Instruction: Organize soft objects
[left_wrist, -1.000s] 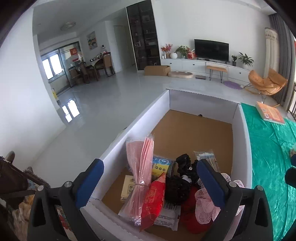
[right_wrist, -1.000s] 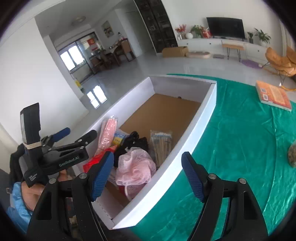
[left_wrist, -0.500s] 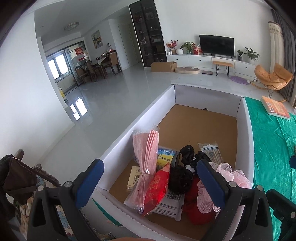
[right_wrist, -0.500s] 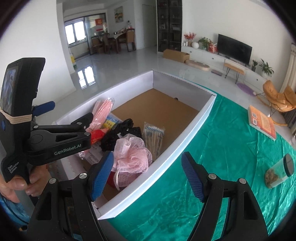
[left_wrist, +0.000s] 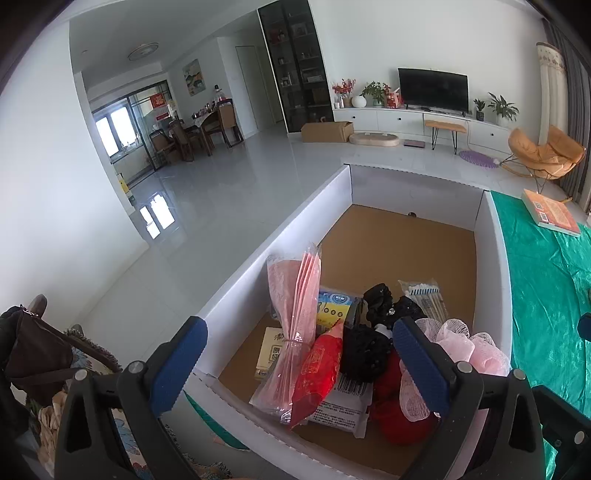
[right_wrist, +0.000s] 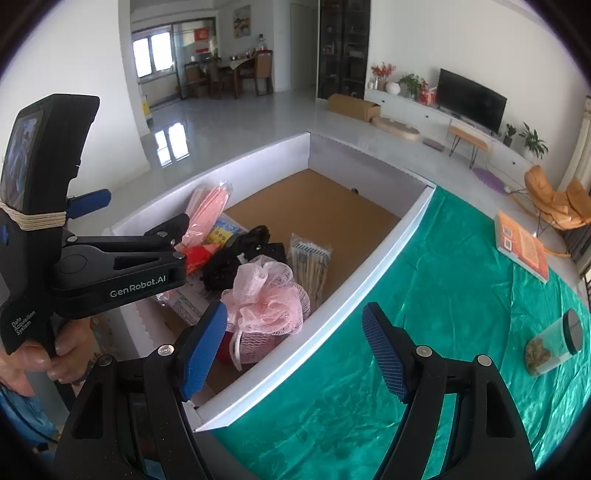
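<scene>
One frilly pink mesh pouf (right_wrist: 267, 299)

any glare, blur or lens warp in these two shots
Left wrist view: sharp, heavy fisheye bowing the white box walls, dark vignette in the corners, window glare on the floor tiles. Right wrist view: also sharp, the same warp curving the box rim, bright sheen on the green cloth, and a window reflection on the floor.
</scene>
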